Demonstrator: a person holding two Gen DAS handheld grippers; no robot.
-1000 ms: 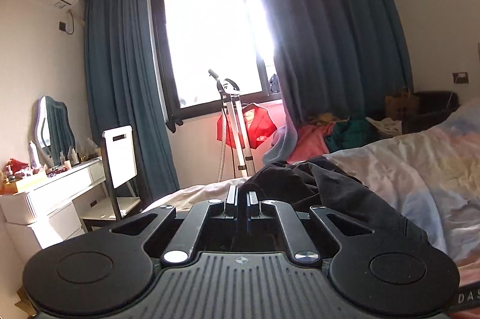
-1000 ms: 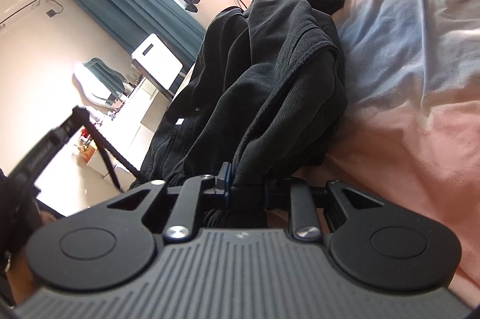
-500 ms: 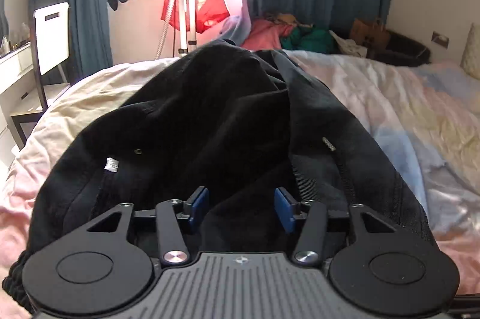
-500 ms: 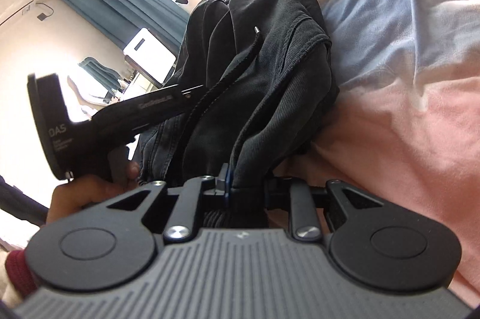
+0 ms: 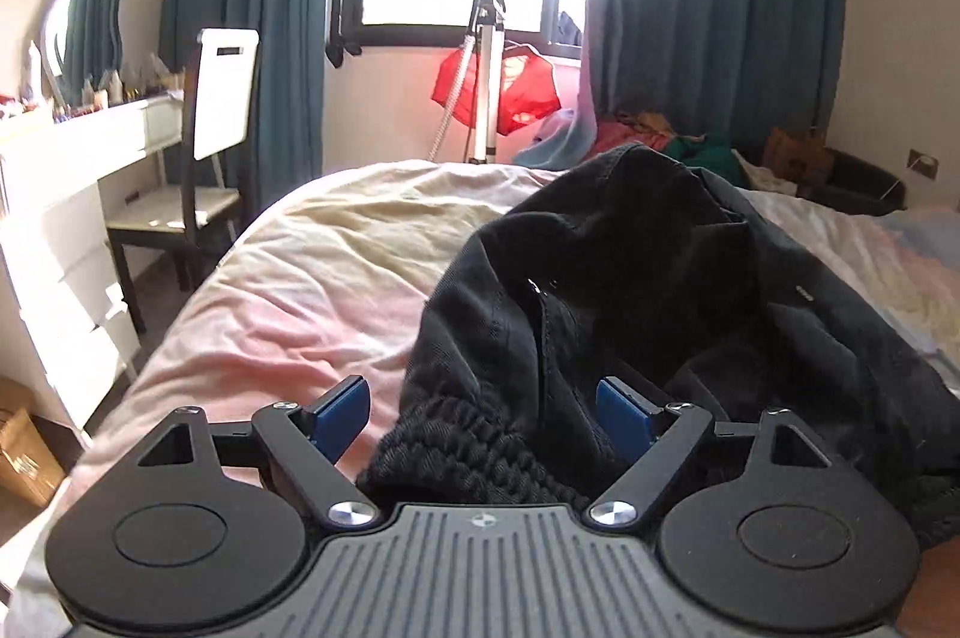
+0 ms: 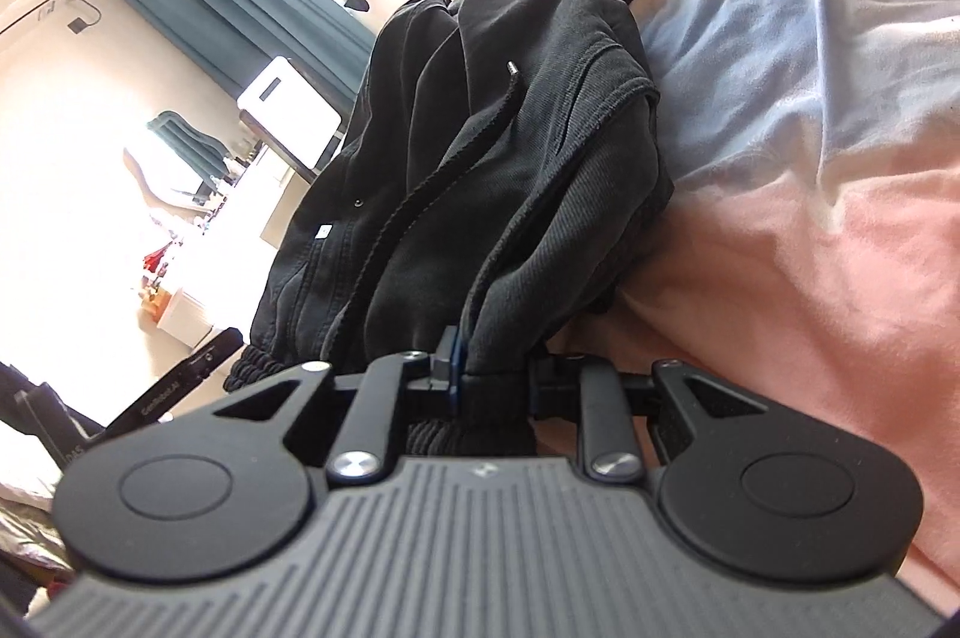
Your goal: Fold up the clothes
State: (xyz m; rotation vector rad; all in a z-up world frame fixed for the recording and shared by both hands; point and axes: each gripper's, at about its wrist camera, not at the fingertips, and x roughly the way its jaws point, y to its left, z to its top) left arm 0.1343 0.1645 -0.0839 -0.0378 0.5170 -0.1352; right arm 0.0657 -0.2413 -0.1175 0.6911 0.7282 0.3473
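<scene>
Left hand-held gripper point(image 5: 483, 413) now spread wider beside black sweatpants point(image 5: 690, 290), right hand-held gripper point(image 6: 489, 377) clamping waistband point(image 6: 480, 401)

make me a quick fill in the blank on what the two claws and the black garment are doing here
1. The right claw is ____ on the ribbed hem of the black garment.
2. The left claw stands ____, its blue pads apart.
3. The garment lies on a ____.
4. A ____ chair stands by the dresser.

Missing words: shut; open; bed; white

Each gripper point(image 5: 483, 413) point(image 6: 486, 377) is matte black, ribbed grey-topped, silver-screwed, with blue fingertip pads point(image 5: 342, 413).
</scene>
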